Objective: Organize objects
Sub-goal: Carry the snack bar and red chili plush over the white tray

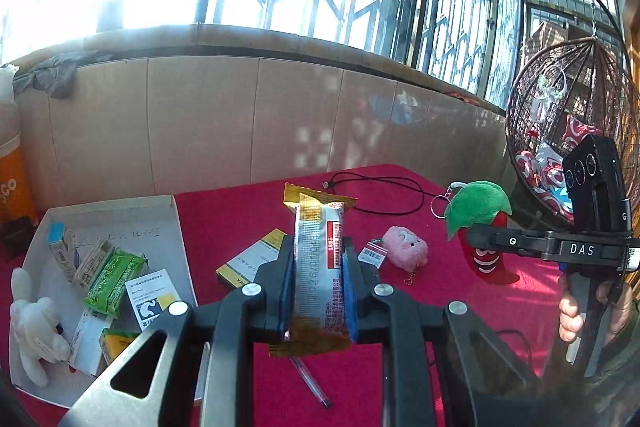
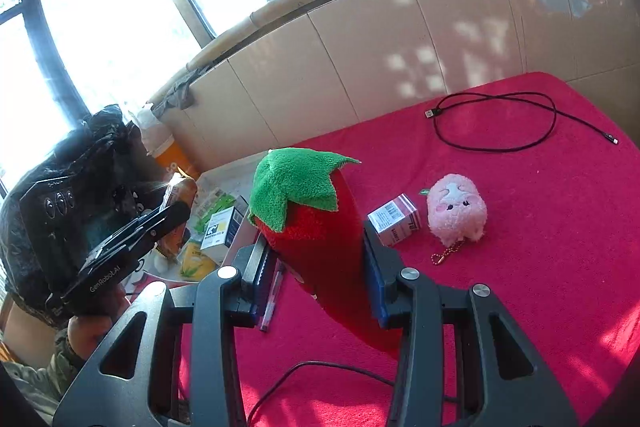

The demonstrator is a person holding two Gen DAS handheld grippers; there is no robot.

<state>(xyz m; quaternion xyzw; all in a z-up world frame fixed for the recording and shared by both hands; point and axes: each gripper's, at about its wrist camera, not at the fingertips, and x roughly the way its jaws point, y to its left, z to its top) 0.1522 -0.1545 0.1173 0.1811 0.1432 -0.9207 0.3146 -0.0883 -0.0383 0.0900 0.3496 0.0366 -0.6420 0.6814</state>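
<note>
My left gripper (image 1: 316,259) is shut on a silver and gold snack packet (image 1: 320,267), held upright above the red cloth. My right gripper (image 2: 316,247) is shut on a red chili plush with a green top (image 2: 316,223); the plush also shows in the left wrist view (image 1: 480,223), held by the right gripper (image 1: 476,235). A white cardboard tray (image 1: 116,211) at the left holds several small boxes, a green packet (image 1: 114,279) and a white plush (image 1: 34,331). A pink plush (image 2: 456,209) and a small box (image 2: 394,219) lie on the cloth.
A black USB cable (image 2: 496,123) lies at the far side of the red cloth (image 2: 540,267). A yellow and white box (image 1: 252,259) and a pen (image 1: 310,383) lie under the left gripper. A tiled wall stands behind; a hanging wicker chair (image 1: 568,123) is at the right.
</note>
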